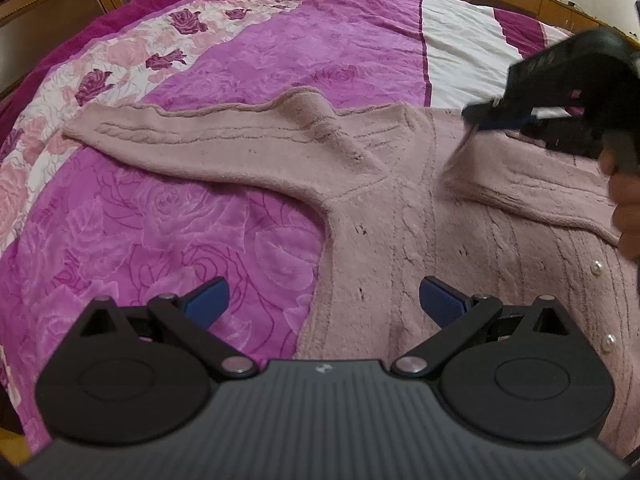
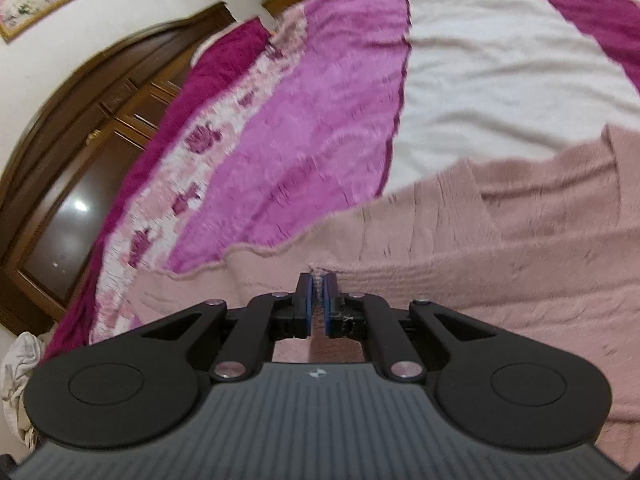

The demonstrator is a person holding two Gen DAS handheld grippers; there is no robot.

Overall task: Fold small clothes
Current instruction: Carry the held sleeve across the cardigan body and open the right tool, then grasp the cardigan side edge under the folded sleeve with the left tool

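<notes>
While the left tool [image 1: 324,300] gapes, the right tool [image 2: 319,300] pinches one cardigan [image 1: 400,216] (two pearl buttons [image 1: 597,268]).

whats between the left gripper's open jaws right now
In the left wrist view, the left gripper spans the edge of the pink cardigan, with purple bedspread beside it. The jaws touch neither.

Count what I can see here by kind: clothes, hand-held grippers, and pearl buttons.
Pink knitted cardigan: 1
Hand-held grippers: 2, the left hand-held gripper and the right hand-held gripper
Pearl buttons visible: 2, upper and lower
Total: 5
</notes>
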